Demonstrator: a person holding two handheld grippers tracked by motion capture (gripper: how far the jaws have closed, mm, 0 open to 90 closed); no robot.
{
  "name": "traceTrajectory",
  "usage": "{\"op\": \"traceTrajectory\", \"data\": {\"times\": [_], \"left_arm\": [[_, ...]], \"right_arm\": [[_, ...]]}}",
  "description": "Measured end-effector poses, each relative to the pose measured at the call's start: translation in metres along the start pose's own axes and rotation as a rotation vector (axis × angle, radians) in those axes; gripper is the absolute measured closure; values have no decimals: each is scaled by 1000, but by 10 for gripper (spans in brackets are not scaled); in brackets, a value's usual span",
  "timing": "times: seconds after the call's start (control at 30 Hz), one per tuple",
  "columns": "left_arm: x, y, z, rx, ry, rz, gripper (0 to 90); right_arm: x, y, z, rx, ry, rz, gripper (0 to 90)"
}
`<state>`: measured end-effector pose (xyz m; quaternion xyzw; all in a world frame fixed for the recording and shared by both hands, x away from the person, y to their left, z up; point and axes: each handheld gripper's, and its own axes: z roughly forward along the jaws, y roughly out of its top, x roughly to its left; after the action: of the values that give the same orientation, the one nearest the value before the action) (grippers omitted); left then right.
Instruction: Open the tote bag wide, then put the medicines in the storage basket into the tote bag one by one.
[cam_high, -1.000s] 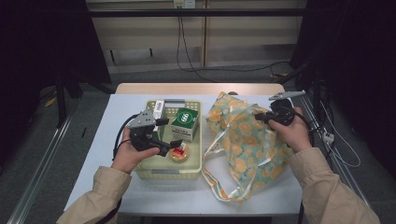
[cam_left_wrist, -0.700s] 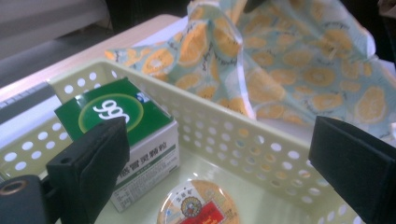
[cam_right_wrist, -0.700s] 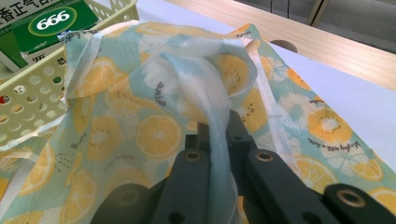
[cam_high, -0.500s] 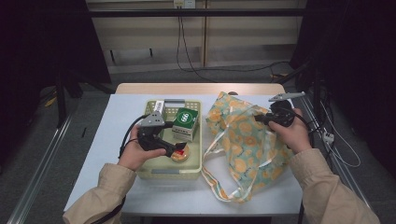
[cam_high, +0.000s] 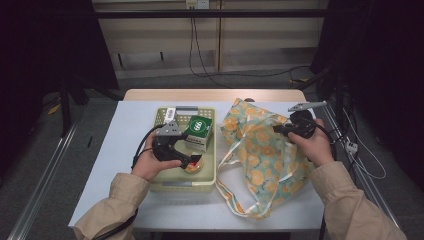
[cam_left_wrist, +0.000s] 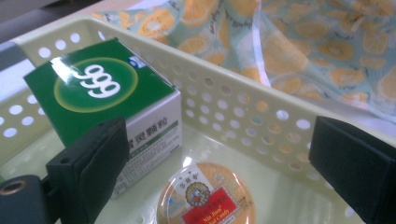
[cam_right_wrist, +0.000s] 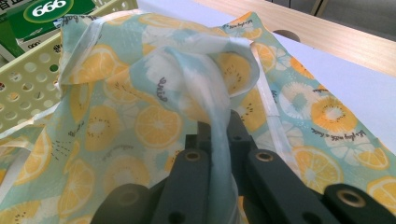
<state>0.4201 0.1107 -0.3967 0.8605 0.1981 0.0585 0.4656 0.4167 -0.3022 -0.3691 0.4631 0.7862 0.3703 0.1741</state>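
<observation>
High view, landmark: pale yellow perforated plastic basket (cam_high: 161, 186) on the white table (cam_high: 120, 145), just left of the light blue cloth bag printed with orange slices (cam_high: 260, 150).
High view, left gripper (cam_high: 189, 161): inside the basket, over the round clear-lidded candy tub with a red label (cam_high: 194, 165), which lies in the basket's near half beside the green-topped white medicine box marked 999 (cam_high: 199, 131).
High view, right gripper (cam_high: 276, 129): right of the basket, at the bag's upper edge, holding cloth lifted.
High view, change: against the earlier frames the left hand has sunk and slid toward the tub; the right hand has kept its place.
Left gripper view, jaws: spread wide, nothing pressed between them; the candy tub (cam_left_wrist: 205, 198) sits low between them, the medicine box (cam_left_wrist: 107, 93) touching or just behind one jaw.
Left gripper view, surroundings: basket wall (cam_left_wrist: 243, 112) behind the tub, bag cloth (cam_left_wrist: 327, 46) beyond the wall.
Right gripper view, jaws: pressed together on a bunched fold of the bag (cam_right_wrist: 154, 116), the cloth rising from between them.
Right gripper view, surroundings: basket corner (cam_right_wrist: 32, 79) at far left.
Meaning: the tub looks like the next pick; the descent puts the open jaws about it, so closing seems due, while the bag mouth is held up to receive it.
</observation>
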Motion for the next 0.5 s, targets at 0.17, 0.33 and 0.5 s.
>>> {"op": "traceTrajectory", "data": {"times": [0.17,0.33,0.5], "left_arm": [[3,-4,7,29,-7,-5,62],[5,-10,11,67,-1,-8,68],[5,-11,15,78,6,26,66]], "right_arm": [[1,1,-1,-7,4,3,887],[1,0,-2,-9,1,3,887],[1,0,-2,-8,-1,2,887]]}}
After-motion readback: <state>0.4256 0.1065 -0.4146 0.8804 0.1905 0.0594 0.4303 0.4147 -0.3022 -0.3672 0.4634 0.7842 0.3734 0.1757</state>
